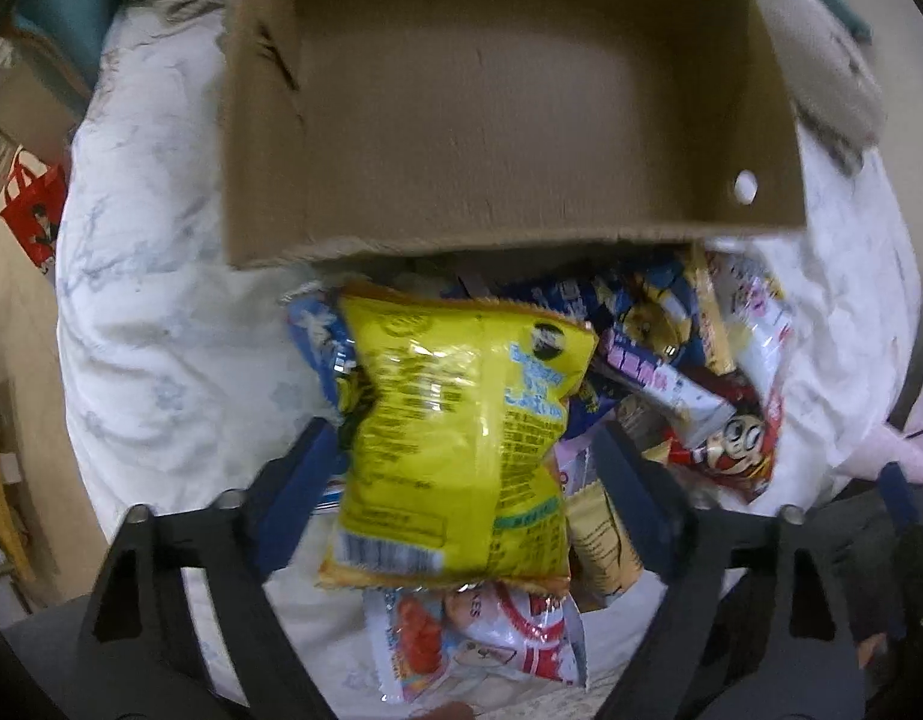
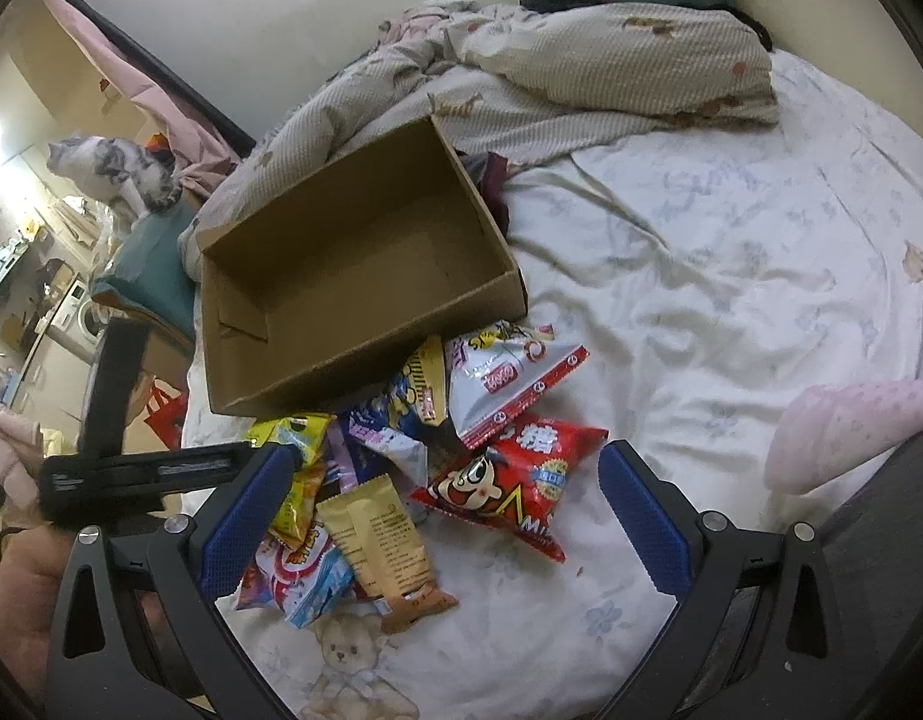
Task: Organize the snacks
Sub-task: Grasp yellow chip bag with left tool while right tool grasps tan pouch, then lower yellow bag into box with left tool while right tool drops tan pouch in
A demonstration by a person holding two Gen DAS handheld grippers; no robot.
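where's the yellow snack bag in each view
Left wrist view: the yellow snack bag fills the centre, lying on top of the snack pile between the left hand-held gripper's fingers.
Right wrist view: only a strip of it shows at left of centre, at the pile's left edge, partly behind the blue finger pad.
Shared landmark: the open cardboard box, just beyond the pile in both views.

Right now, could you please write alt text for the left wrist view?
A yellow snack bag sits between the left gripper's blue pads, atop a snack pile on a white bedsheet, with an empty cardboard box just beyond.
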